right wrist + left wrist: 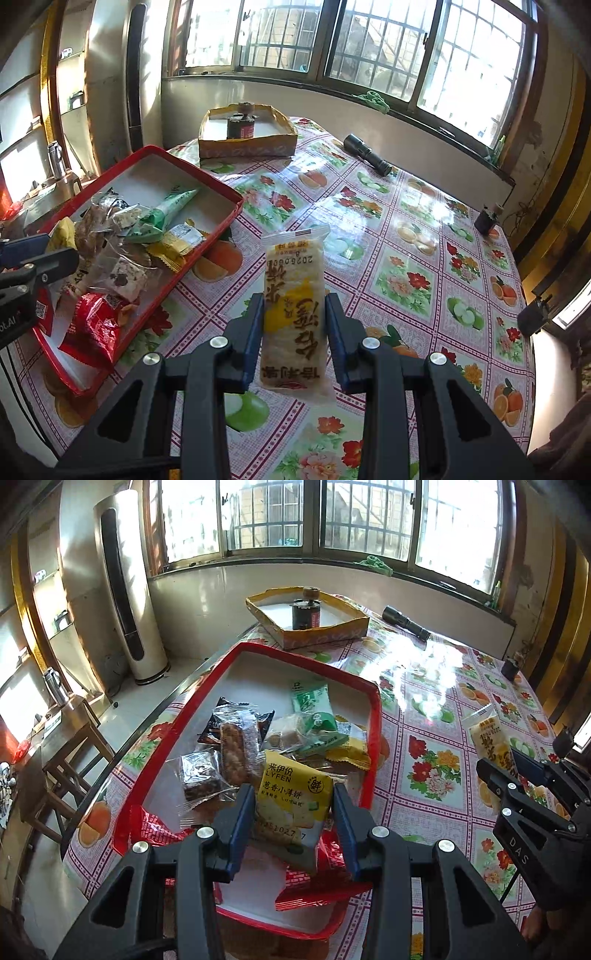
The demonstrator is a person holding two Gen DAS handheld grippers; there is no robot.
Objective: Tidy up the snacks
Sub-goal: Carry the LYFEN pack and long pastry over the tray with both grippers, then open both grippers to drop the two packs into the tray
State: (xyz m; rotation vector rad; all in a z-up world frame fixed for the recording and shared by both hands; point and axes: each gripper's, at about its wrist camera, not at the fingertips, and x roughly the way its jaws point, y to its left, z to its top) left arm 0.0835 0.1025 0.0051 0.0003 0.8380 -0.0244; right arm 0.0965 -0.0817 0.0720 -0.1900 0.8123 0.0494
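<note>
My left gripper is shut on a yellow LYFEN cracker packet and holds it over the near end of the red tray. The tray holds several wrapped snacks: a brown cake, green packets and red wrappers. My right gripper is shut on a long clear rice-cracker packet held upright above the flowered tablecloth, right of the tray. The right gripper with its packet also shows in the left wrist view.
A yellow cardboard box with a dark jar stands at the table's far end. A black flashlight lies near the window. A small dark object sits at the far right edge. A tall air conditioner stands left.
</note>
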